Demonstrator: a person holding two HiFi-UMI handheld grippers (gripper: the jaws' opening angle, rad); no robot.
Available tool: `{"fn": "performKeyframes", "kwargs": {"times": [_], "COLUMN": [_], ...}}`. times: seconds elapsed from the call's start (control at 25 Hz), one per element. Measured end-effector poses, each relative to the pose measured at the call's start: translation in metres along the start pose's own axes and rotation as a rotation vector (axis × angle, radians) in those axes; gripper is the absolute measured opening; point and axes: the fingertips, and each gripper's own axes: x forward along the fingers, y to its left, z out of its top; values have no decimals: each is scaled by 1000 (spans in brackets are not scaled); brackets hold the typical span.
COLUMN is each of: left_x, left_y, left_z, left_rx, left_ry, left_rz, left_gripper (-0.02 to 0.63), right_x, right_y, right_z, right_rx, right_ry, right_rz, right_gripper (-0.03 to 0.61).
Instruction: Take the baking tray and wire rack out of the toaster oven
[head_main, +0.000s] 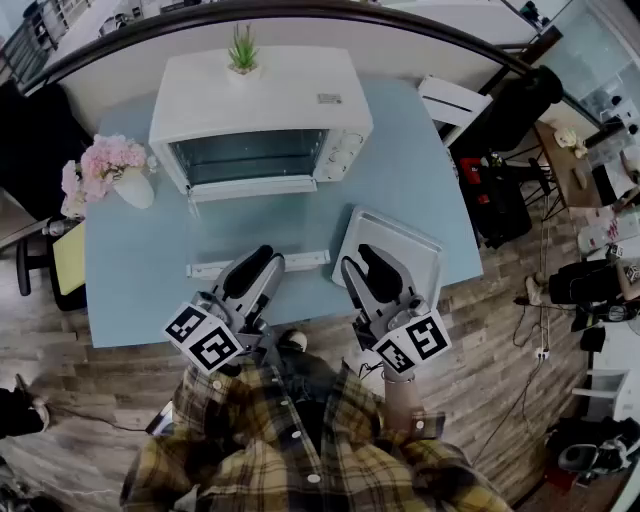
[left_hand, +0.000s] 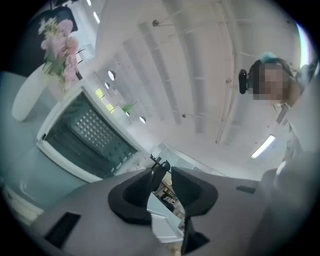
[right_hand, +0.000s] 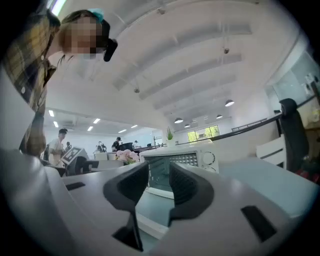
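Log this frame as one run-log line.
left hand-held gripper: open, empty | right hand-held gripper: open, empty | baking tray: out, on table | toaster oven: table's far side

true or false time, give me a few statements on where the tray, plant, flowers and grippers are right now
1. The baking tray lies on the blue table, outside the toaster oven. True.
2. A small potted plant stands on top of the toaster oven. True.
3. The left gripper is clamped on the tray. False: its jaws stand apart with nothing between them.
4. In the head view the pink flowers stand right of the oven. False: they stand at its left.
5. The right gripper reaches into the oven. False: it is held back by the table's near edge, empty.
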Motion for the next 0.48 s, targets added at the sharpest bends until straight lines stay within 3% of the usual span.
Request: {"fn": "performKeyframes", "kwargs": {"times": [0.12,0.24,0.48], "left_x": [-15,-29,-49], "left_y": [10,25,54], "left_z": [31,55,79], "left_rx": [124,222,279], "left_ry": [-7,0,7], "left_rz": [34,88,161], "left_gripper": [101,83,25], "right_x": [28,53,81], "right_y": [18,28,41], "right_z": [2,-3,-10], "right_rx": [-64,-58,-89], "right_ry": [37,48,70], "right_rz": [40,60,66], "right_gripper": [135,121,53]}}
